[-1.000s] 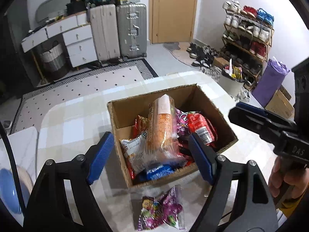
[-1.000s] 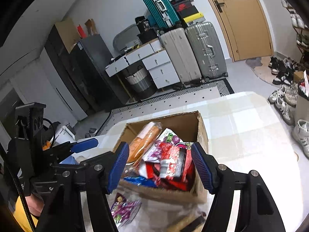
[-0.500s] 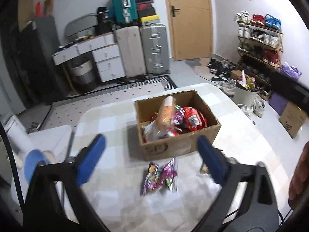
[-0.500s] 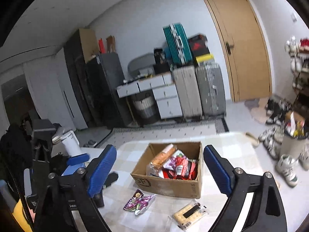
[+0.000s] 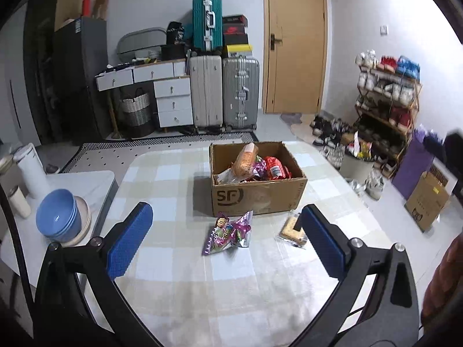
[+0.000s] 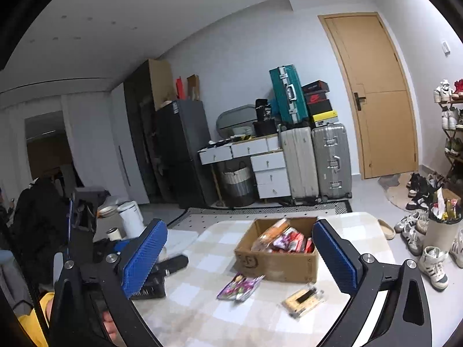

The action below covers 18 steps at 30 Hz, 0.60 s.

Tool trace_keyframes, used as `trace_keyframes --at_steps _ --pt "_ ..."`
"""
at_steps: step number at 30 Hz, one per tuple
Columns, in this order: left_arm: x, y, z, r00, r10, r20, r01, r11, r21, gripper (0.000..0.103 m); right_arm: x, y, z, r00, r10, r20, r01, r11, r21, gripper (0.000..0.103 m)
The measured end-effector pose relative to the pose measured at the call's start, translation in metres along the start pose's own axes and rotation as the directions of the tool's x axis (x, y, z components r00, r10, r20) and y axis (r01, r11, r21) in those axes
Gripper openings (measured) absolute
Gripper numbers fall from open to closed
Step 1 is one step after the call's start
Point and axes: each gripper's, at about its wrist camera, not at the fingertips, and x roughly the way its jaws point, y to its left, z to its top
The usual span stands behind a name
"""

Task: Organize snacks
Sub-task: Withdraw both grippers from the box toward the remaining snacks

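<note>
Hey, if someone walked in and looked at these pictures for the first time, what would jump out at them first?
Probably the open cardboard box in the middle of the checked table, stuffed with bright snack packs. Next, the two packets lying loose just in front of it: a purple candy bag and, to its right, a clear-wrapped biscuit pack. Against the far wall, a teal suitcase is perched on two silver ones.

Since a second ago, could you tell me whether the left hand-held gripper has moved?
Yes. The left hand-held gripper has pulled back from the cardboard box, which now looks smaller and farther off.
</note>
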Motion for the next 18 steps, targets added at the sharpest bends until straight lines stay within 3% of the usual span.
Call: trace_keyframes --at_steps 4,9,15,18 --pt "-0.027 0.01 -0.02 0.998 -0.031 0.059 0.034 0.998 -0.05 0.102 -0.007 0.002 -0.024 0.999 0.021 -0.032 -0.02 1.0 0.023 0.102" --pt "-0.04 0.018 -0.049 0.996 -0.049 0.078 0.056 0.994 -0.096 0.102 -0.002 0.001 -0.059 0.995 -0.008 -0.1 0.01 1.0 0.022 0.102" --pt "-0.013 0.017 -0.077 0.999 -0.034 0.034 0.037 0.996 -0.082 0.102 0.011 -0.01 -0.095 0.985 -0.035 -0.168 0.043 0.998 0.045 0.102" --pt "0.019 0.015 -0.097 0.999 -0.009 -0.048 0.006 0.999 -0.048 0.102 0.025 -0.019 -0.108 0.976 -0.046 -0.212 0.062 0.996 0.069 0.102"
